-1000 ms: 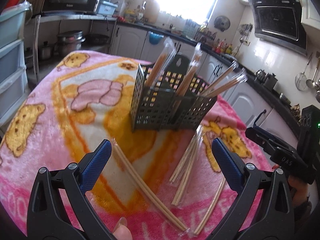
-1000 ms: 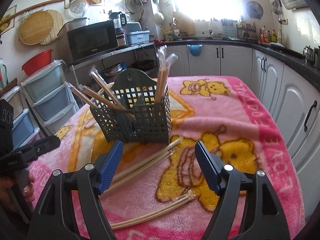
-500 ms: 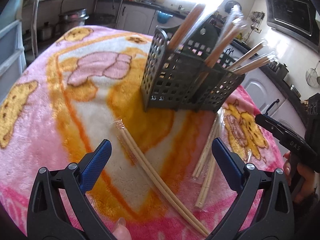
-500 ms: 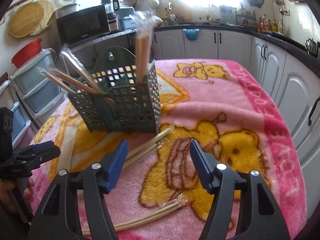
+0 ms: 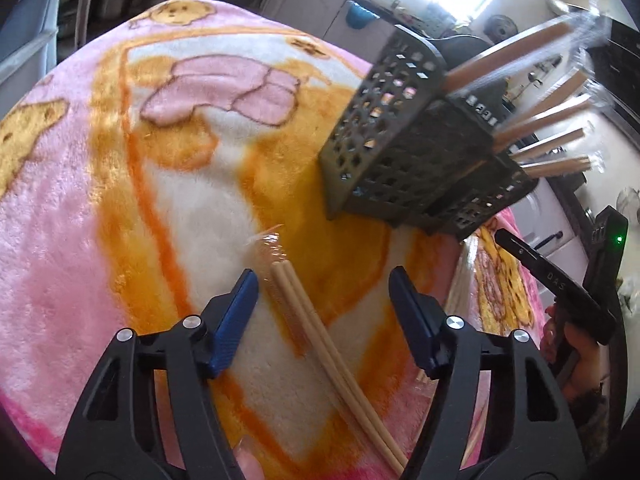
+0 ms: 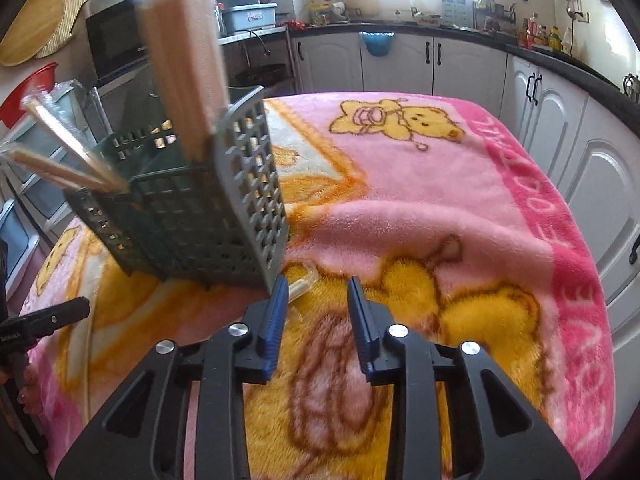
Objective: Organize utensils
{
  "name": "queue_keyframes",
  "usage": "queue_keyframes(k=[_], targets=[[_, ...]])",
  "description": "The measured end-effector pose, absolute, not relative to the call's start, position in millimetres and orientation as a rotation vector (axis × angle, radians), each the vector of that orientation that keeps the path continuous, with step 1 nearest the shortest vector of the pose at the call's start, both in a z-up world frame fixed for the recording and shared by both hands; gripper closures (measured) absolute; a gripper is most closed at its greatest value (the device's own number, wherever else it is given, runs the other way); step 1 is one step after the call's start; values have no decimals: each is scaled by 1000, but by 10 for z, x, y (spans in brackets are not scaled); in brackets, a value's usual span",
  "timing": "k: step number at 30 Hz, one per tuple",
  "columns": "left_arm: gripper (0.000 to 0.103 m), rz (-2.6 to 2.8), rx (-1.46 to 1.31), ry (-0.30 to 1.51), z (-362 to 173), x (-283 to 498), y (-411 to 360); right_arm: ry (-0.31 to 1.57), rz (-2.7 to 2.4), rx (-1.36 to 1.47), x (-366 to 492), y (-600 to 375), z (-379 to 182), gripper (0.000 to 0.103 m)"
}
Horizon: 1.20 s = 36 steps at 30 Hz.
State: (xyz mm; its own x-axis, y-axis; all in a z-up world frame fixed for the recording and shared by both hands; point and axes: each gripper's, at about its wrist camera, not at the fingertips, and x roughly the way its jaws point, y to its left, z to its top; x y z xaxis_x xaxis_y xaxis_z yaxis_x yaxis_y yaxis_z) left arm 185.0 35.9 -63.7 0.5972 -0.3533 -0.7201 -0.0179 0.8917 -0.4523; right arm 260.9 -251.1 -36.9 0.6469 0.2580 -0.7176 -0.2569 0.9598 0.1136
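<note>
Both grippers dropped closer, jaws narrowing but empty; left gripper [image 5: 322, 292] straddles pale plastic-wrapped chopsticks [image 5: 316, 332]

You have one perforated utensil basket [image 5: 404, 152], two grippers, left [image 5: 324, 300] and right [image 6: 316, 308], and one wrapped chopstick pair [image 5: 320, 336] between your left fingers [image 5: 236, 316].
</note>
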Motion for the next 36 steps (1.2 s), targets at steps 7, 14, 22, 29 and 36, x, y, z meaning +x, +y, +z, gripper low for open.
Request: queue_keyframes(k=[7,14,22,29,36], targets=[[44,-189,-440,916,-642,1934,364,859,323,26,2815,-2496,-477,78],[53,-155,-402,923,-654,2015,319,897,341,38,2960,-2472,-598,84],[80,-95,-374,920,-696,2094,381,903,353,52,2960,-2474,-622,96],[91,-80,-379,911,-720,2080,457,827,336,82,2646,-2575,-429,97],[97,-90,-402,891,-688,1958,481,704,300,49,2305,-2627,-149,98]])
